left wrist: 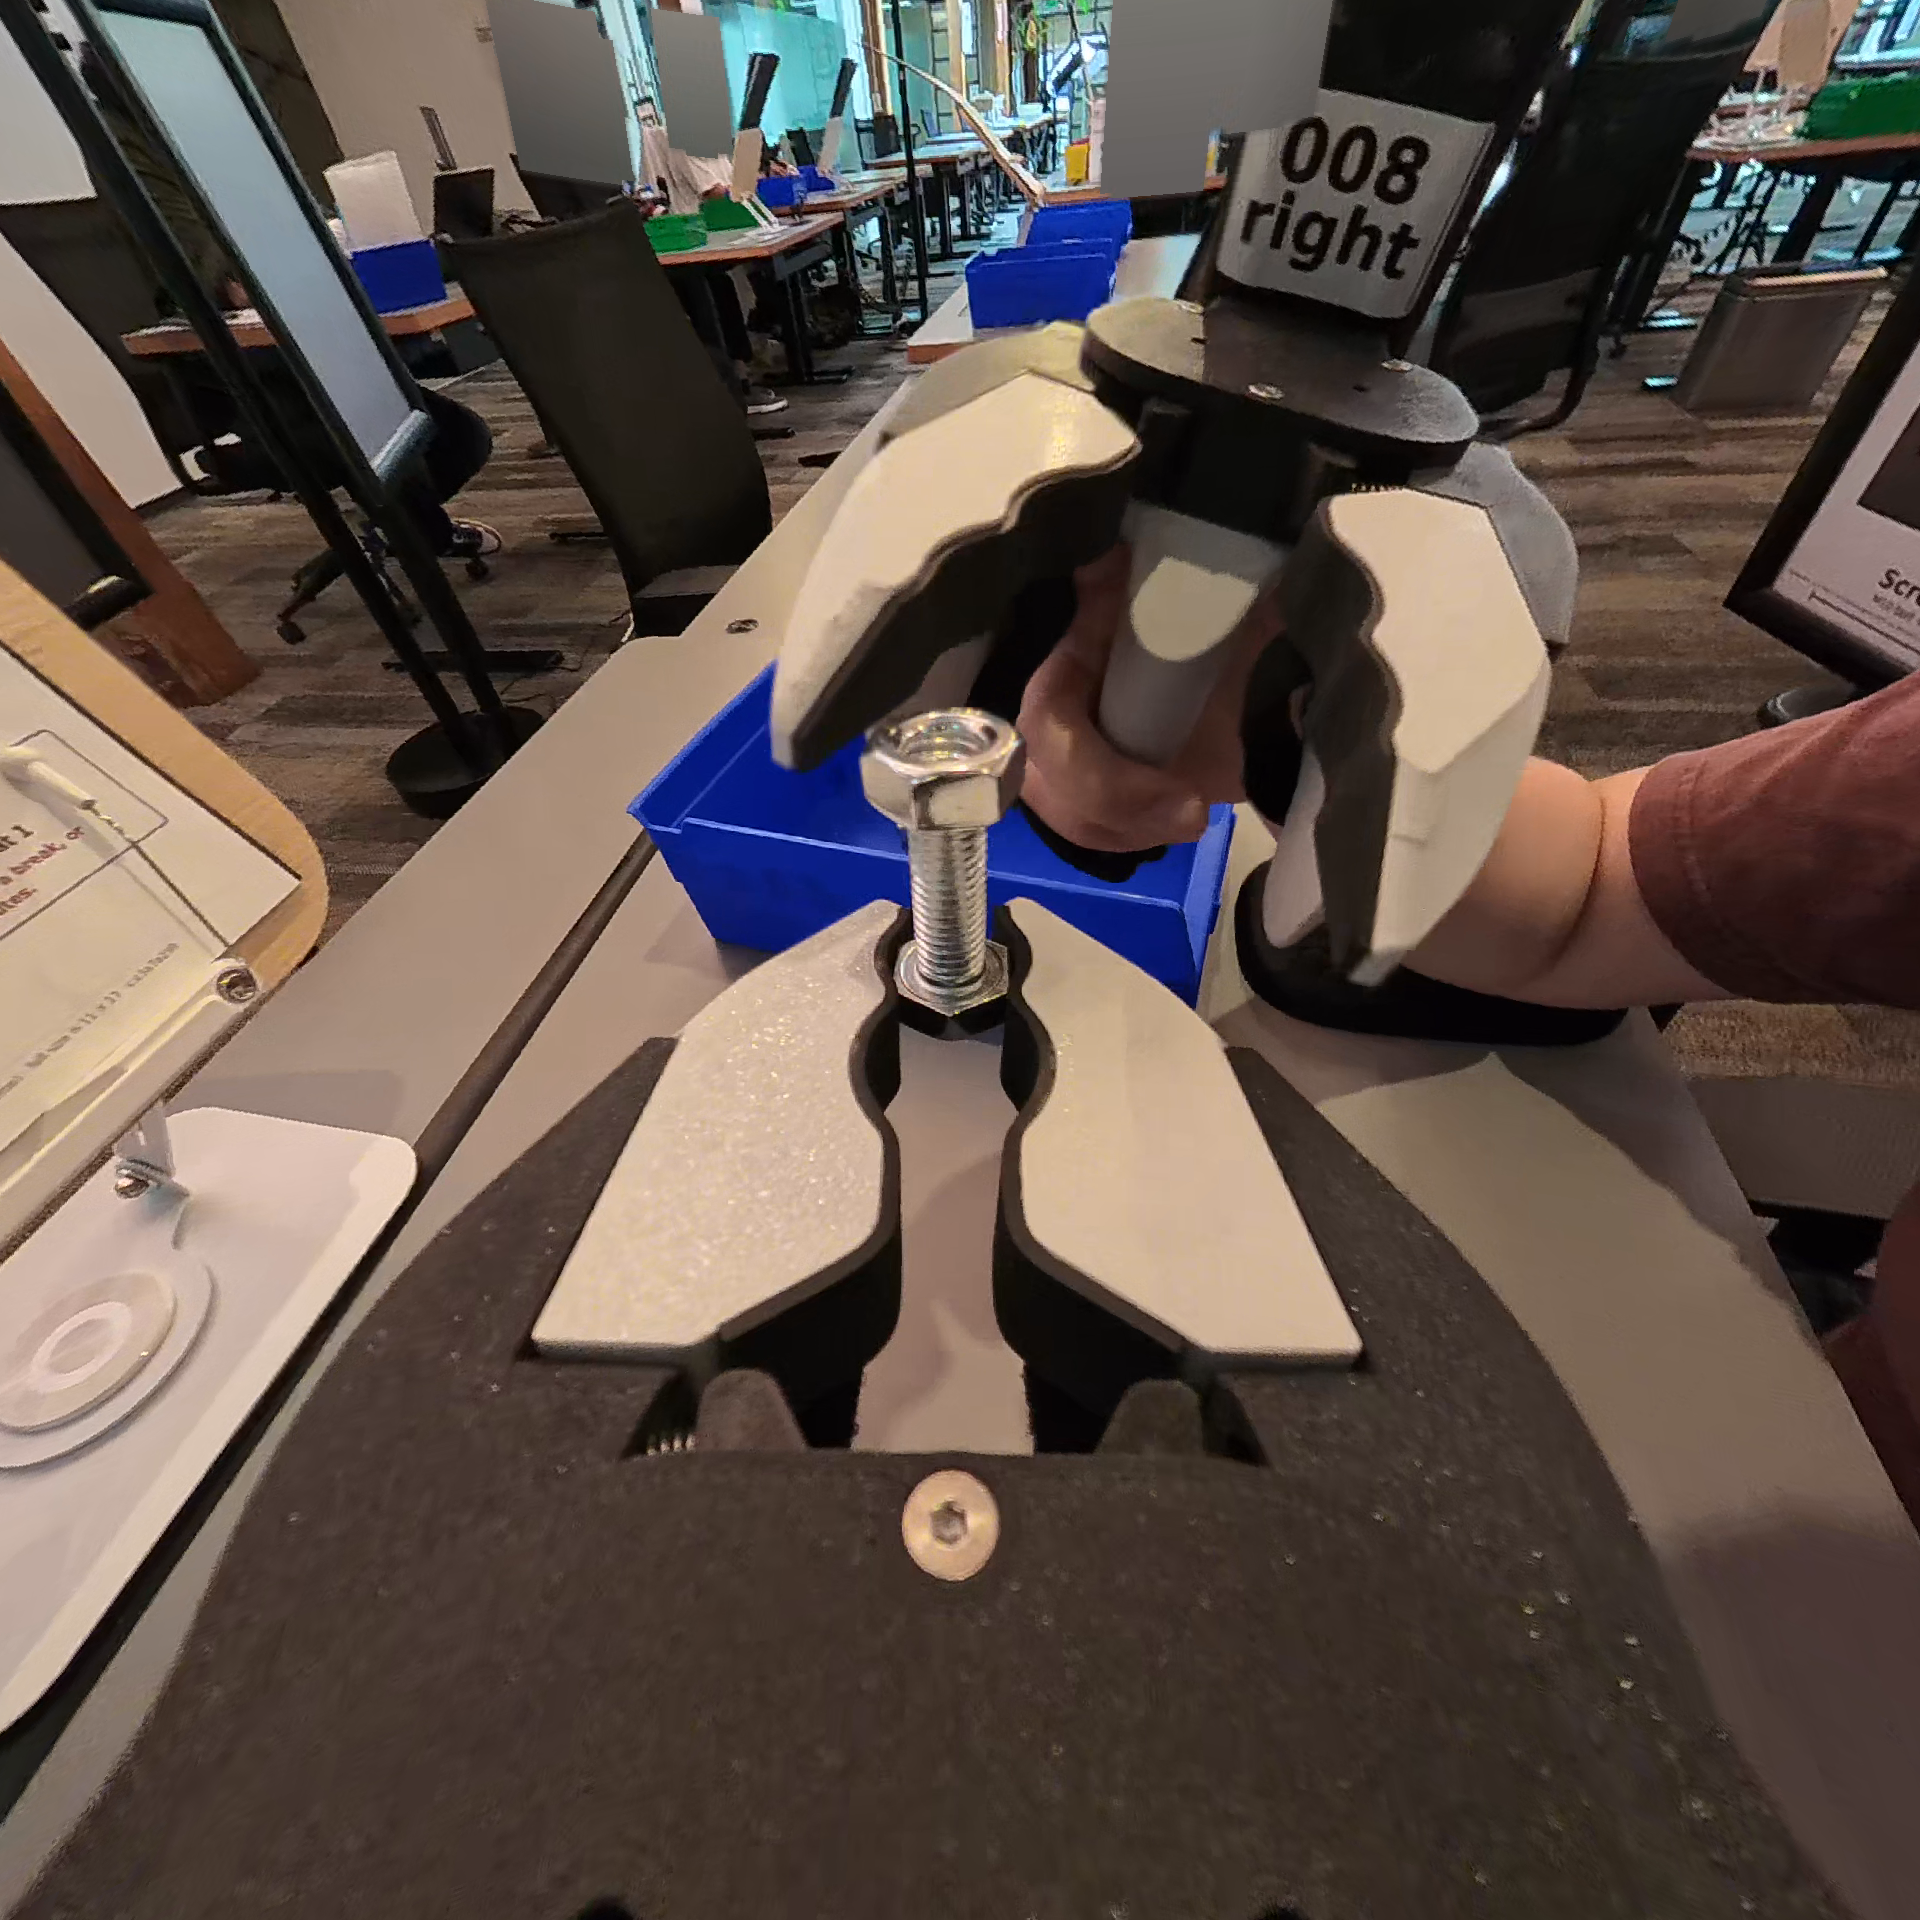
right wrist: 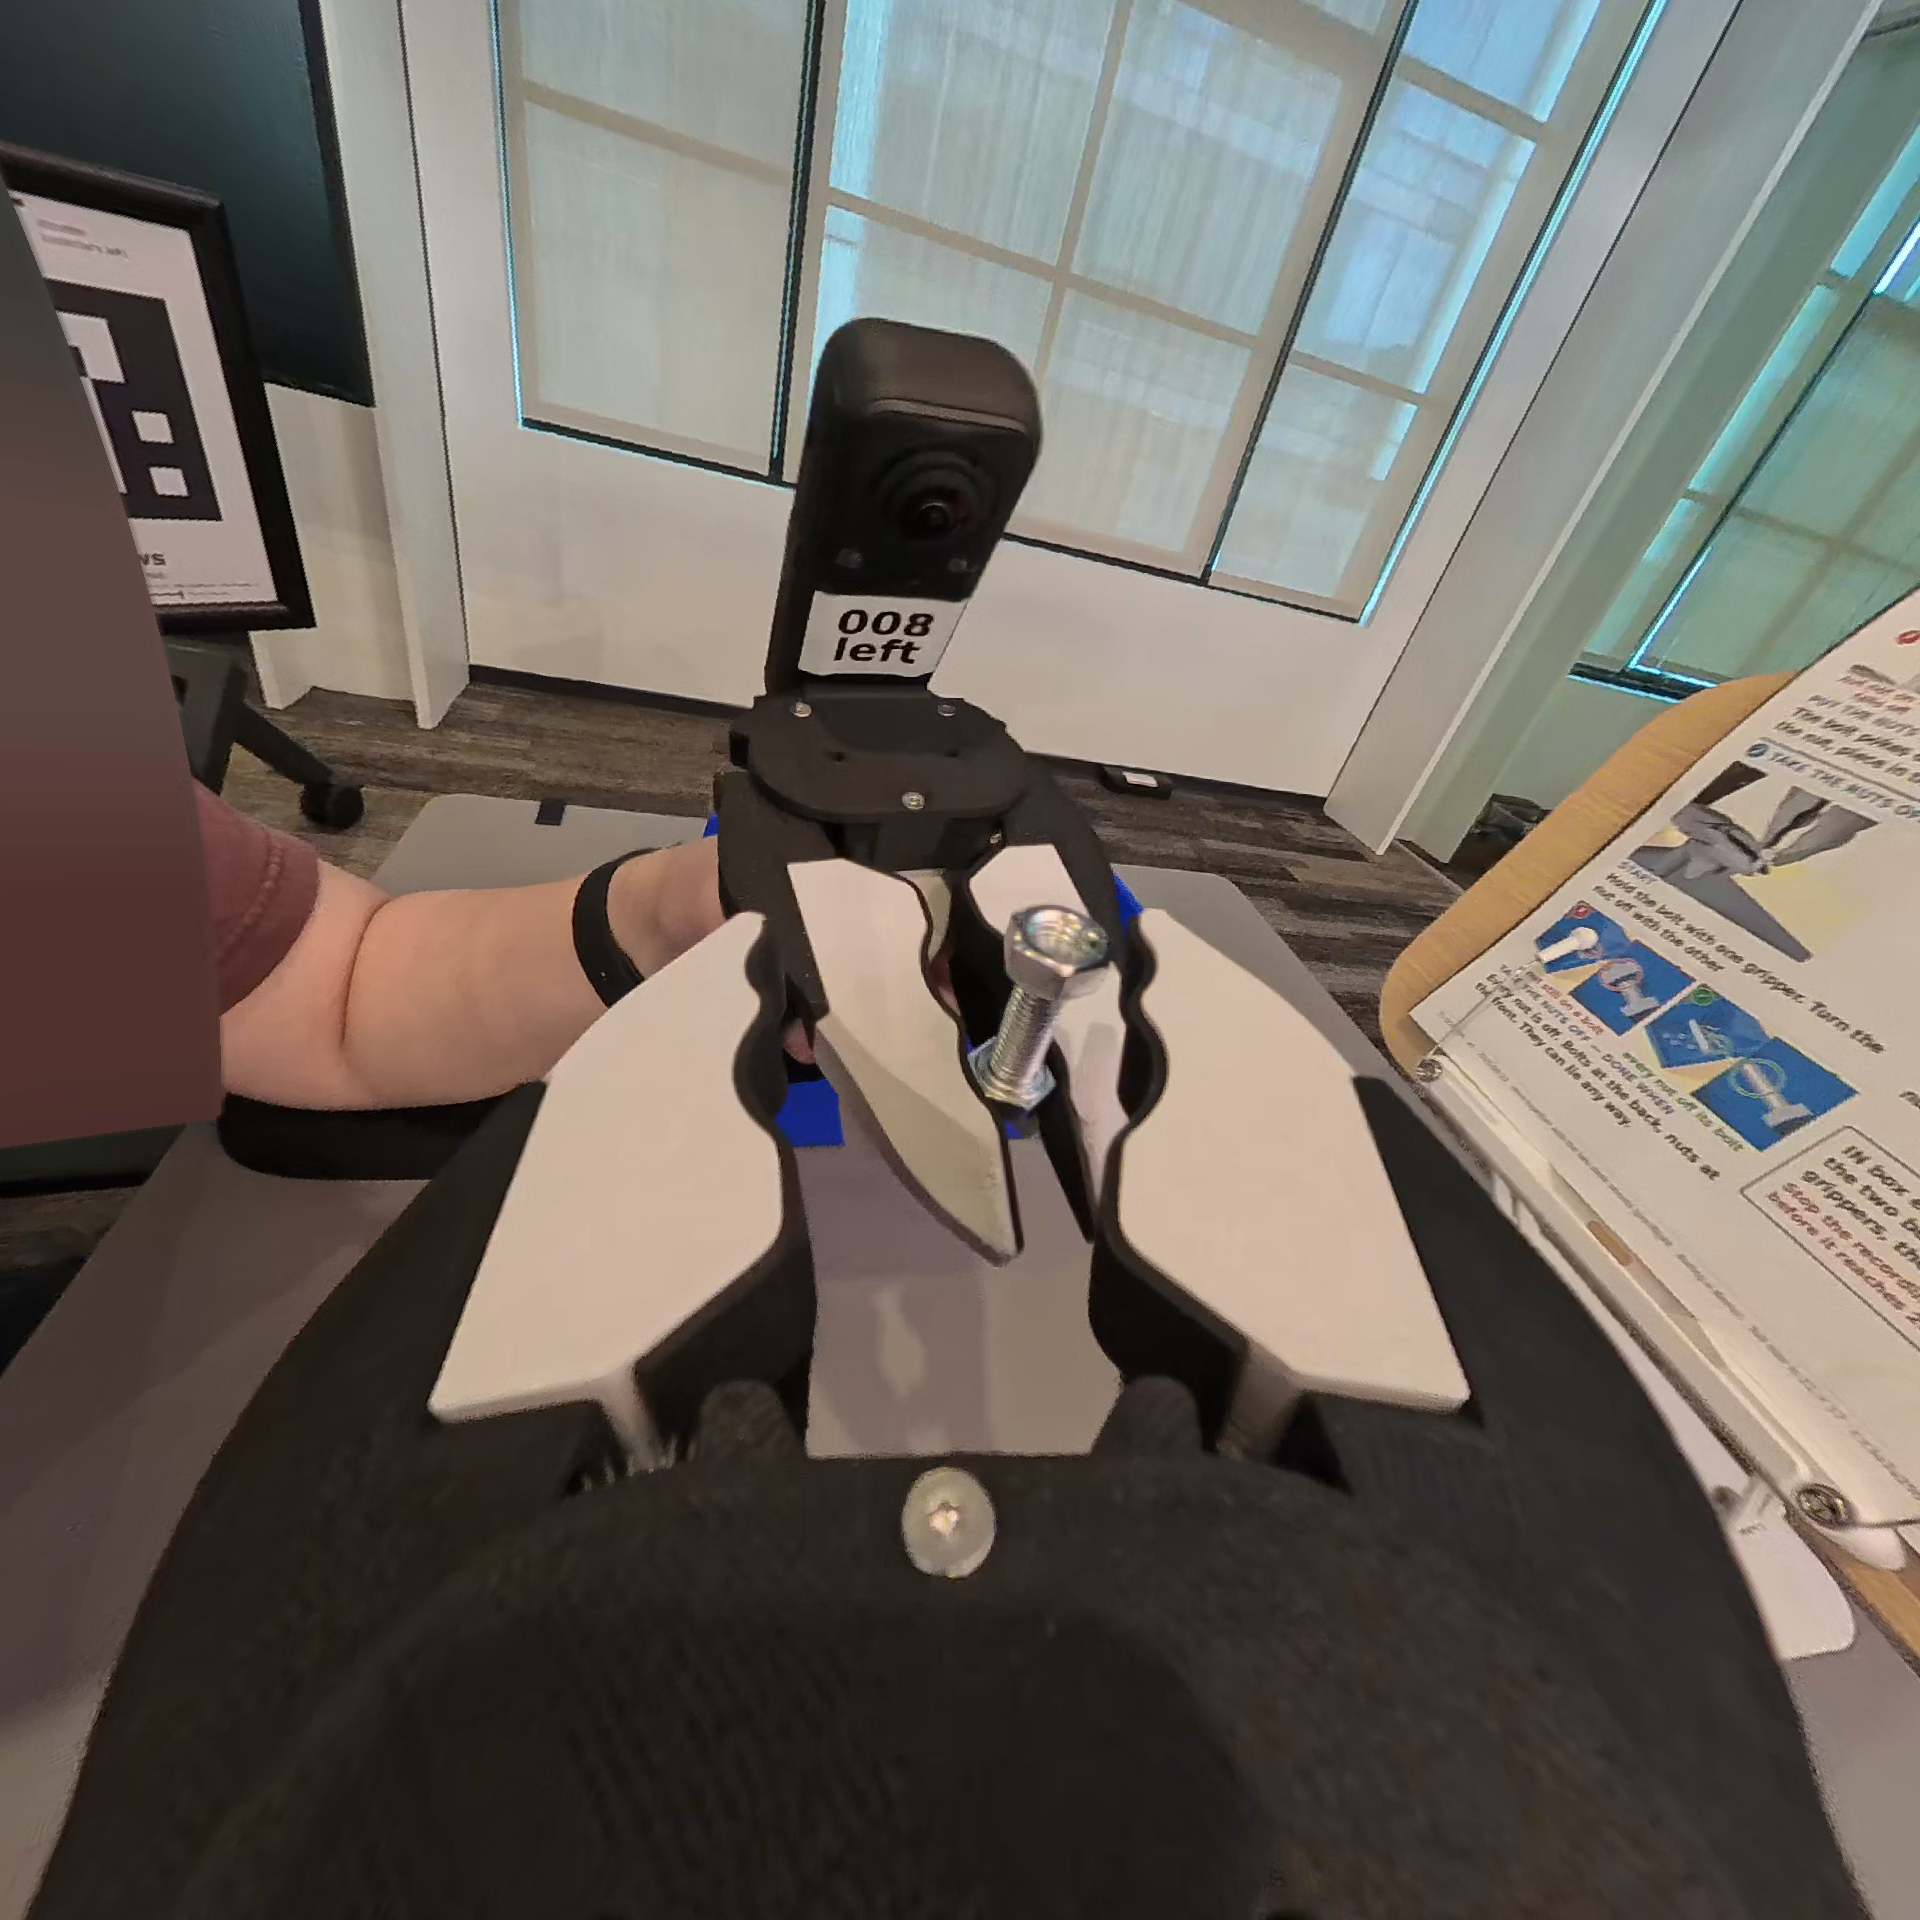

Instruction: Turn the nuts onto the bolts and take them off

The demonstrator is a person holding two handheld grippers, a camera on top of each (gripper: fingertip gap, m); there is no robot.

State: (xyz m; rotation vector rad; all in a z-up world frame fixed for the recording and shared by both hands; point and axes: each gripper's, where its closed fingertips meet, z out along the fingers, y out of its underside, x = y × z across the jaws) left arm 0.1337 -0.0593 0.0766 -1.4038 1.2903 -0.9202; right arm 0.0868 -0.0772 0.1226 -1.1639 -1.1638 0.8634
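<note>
A silver bolt [left wrist: 945, 894] stands upright with its hex head [left wrist: 940, 769] on top. A nut [left wrist: 948, 985] sits low on its thread. My left gripper [left wrist: 951, 935] is shut on that nut and holds the bolt up above the grey table [left wrist: 499, 997]. My right gripper [left wrist: 1081, 857] is open, pointing down from above, with one fingertip [left wrist: 810, 727] just beside the bolt head. In the right wrist view the bolt [right wrist: 1023, 1023] leans between my open right gripper's [right wrist: 945, 966] fingers, close to the right one, and the left gripper [right wrist: 1039, 1195] clamps its lower end.
A blue bin [left wrist: 790, 862] stands on the table just behind the bolt. An instruction sheet on a stand [left wrist: 94, 935] is at the left of the table; it also shows in the right wrist view [right wrist: 1714, 1039]. A person's forearm [left wrist: 1558, 883] reaches in from the right. Spacing between my two grippers at the tips: around 6 cm.
</note>
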